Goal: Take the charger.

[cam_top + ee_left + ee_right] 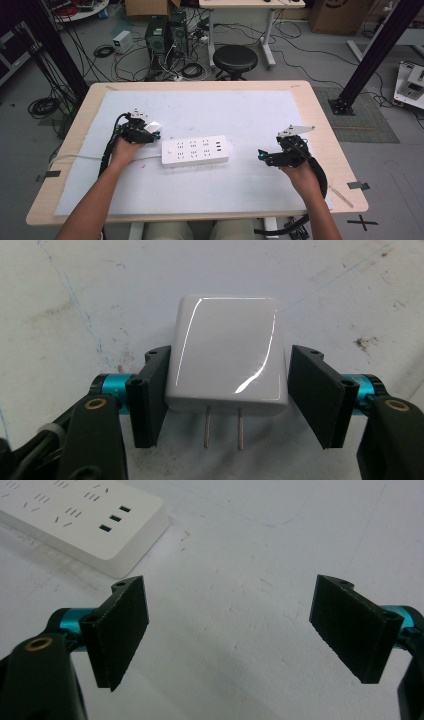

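A light wooden table [320, 115] carries a white mat [240, 115] that covers most of its top; the mat is scuffed and marked with faint blue lines and dark specks. Short strips of tape [358, 185] sit near the table's edges. Beyond the far edge, a round black stool [235, 58] stands on the grey floor [300, 65]. To its left, two black computer towers [166, 34] stand side by side among tangled black cables [192, 70], with a small white box [122, 41] nearby. Black metal frame posts [375, 55] rise at both sides. A cardboard box [340, 15] stands at the far right, by another desk's white legs [267, 35].
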A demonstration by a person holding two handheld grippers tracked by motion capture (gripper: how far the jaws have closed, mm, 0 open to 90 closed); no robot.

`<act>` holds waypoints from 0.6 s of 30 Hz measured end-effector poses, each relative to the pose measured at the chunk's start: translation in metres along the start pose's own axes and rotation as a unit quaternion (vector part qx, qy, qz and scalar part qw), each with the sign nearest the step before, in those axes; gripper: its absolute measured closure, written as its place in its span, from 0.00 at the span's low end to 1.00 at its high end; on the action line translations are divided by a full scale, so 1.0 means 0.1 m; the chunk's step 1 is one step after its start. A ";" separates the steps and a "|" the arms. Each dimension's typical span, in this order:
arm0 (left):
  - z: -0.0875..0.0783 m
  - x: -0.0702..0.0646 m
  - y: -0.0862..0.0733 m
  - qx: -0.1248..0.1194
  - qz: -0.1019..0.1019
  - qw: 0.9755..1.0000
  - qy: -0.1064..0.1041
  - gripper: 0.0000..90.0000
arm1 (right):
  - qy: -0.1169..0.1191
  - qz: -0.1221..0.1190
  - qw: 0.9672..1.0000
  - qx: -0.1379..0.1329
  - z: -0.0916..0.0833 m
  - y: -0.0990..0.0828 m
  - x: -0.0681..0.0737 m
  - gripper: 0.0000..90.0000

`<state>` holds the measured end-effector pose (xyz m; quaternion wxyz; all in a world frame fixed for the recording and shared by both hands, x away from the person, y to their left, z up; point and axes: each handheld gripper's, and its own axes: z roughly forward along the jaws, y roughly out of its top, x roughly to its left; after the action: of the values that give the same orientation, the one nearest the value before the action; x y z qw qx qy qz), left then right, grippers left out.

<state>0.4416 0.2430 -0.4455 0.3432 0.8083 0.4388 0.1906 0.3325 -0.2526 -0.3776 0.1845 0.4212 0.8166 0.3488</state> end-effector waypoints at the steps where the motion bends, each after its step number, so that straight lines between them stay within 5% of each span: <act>1: -0.01 0.00 0.00 0.002 0.000 1.000 0.001 0.41 | 0.000 0.000 1.000 0.000 0.00 0.00 0.00 0.18; 12: -0.07 -0.04 -0.04 -0.006 -0.045 0.999 0.022 0.47 | 0.005 -0.001 1.000 -0.002 -0.01 0.00 -0.01 0.18; 18: -0.22 -0.10 -0.03 -0.030 -0.062 0.997 0.028 0.47 | 0.009 -0.002 1.000 -0.003 0.00 0.00 -0.01 0.18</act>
<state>0.4207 0.2449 -0.4325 0.3662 0.7634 0.4913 0.2044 0.3332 -0.2535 -0.3777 0.1785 0.4159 0.8182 0.3546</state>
